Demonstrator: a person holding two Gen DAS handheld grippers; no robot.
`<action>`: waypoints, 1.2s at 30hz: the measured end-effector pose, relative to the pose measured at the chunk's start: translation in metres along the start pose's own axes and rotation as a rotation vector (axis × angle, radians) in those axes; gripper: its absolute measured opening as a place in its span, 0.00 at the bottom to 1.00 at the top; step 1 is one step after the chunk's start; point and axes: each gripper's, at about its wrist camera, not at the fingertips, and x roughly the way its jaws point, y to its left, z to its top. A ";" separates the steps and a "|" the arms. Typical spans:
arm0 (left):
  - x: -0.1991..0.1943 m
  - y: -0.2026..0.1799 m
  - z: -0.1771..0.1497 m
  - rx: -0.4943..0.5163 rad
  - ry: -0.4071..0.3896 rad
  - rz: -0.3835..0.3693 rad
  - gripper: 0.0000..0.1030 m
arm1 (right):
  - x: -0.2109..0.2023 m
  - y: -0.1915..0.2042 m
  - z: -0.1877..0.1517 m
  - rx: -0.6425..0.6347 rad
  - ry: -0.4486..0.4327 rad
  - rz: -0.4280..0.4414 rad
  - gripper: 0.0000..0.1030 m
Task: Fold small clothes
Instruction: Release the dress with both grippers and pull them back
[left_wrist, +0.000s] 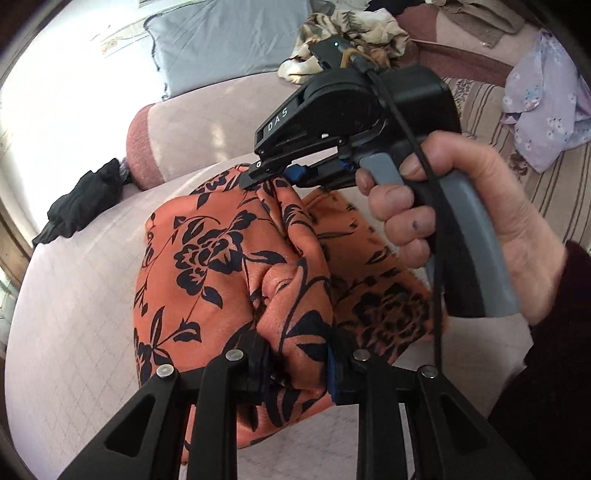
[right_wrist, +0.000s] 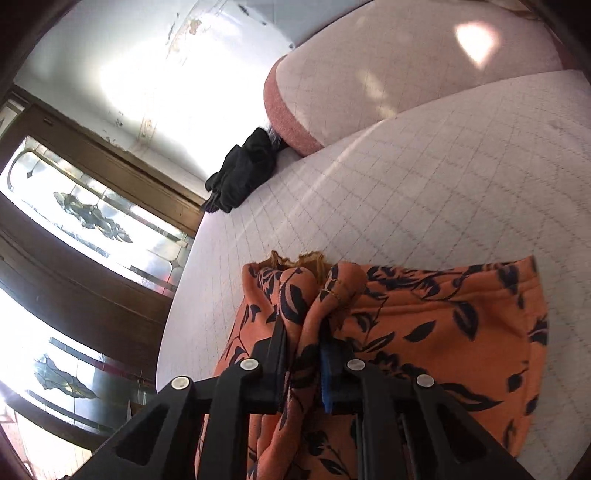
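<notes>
Currently both grippers are clamping bunched folds of the orange cloth (left_wrist: 207, 258) on the bed (left_wrist: 74, 295): left gripper (left_wrist: 295, 369) gripping the near end, right gripper (left_wrist: 271, 177) the far end, so the held edge is running straight away from the left fingers.

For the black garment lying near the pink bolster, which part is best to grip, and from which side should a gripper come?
Grip the black garment at its raised, bunched middle, coming from above on the open bedsheet side. It is crumpled with no clear flat edge, and its far end lies against the pink bolster, which probably blocks that side.
</notes>
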 end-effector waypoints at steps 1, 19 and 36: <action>0.004 -0.007 0.009 -0.004 -0.001 -0.031 0.23 | -0.010 -0.010 0.004 0.012 -0.022 -0.009 0.15; 0.016 0.030 0.025 -0.213 0.058 -0.394 0.67 | -0.061 -0.102 0.030 0.105 -0.080 -0.263 0.32; 0.027 0.099 -0.045 -0.205 0.128 -0.049 0.71 | -0.070 -0.012 -0.082 -0.112 0.095 -0.320 0.27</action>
